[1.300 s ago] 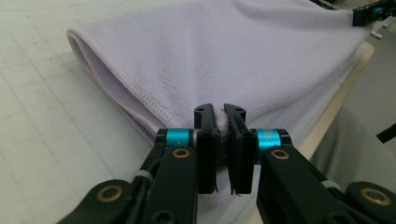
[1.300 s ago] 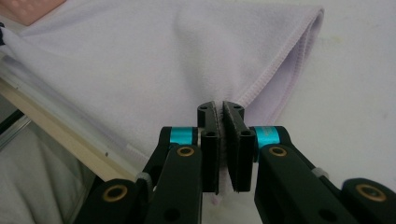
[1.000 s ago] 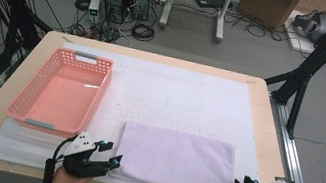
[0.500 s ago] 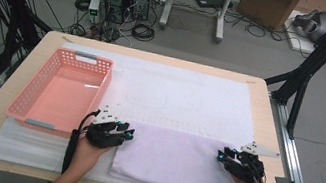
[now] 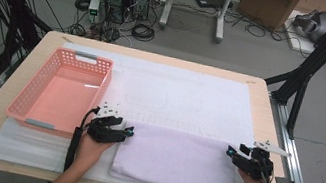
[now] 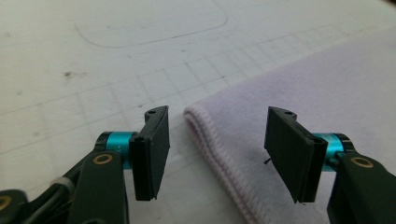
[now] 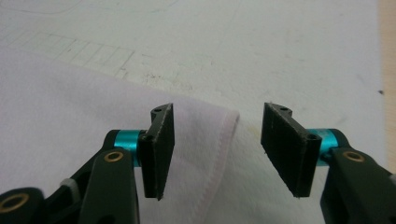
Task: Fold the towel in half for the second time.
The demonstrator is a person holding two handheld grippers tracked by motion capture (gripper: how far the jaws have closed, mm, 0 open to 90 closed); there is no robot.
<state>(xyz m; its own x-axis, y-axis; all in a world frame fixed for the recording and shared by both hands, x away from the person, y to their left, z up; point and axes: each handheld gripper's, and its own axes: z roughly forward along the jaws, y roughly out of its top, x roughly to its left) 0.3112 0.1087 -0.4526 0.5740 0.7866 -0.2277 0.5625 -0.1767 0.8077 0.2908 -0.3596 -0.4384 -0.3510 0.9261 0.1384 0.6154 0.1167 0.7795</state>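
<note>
While the pale lilac folded terry towel (image 5: pixel 178 161) is lying flat on the white gridded mat (image 5: pixel 185 95), toward the person's edge of the light wooden table (image 5: pixel 268 115), the work in hand looks to be a fold of that towel, and the step under way seems to be the setting of both tools at its two far corners. To the towel's left, well clear of it, the pink perforated plastic basket (image 5: pixel 60 91) is sitting empty on the same mat. At the towel's far left corner the left gripper (image 5: pixel 129 130) is standing with its jaws apart, which have just been opening, and in the left gripper view the towel's rounded hem (image 6: pixel 205 135) is lying between the two black pads (image 6: pixel 154 149) without either pad pressing on it. At the towel's far right corner the right gripper (image 5: pixel 231 152) is likewise standing wide, its jaws also having just been opening, and in the right gripper view the stitched corner (image 7: pixel 224 126) is lying between the pads, untouched. Judging from this, the next move is calling for both tools to close on those corners, biting all the layers at once, so the cloth is lifting evenly; a shallow bite could be letting a lower layer slip free.
</note>
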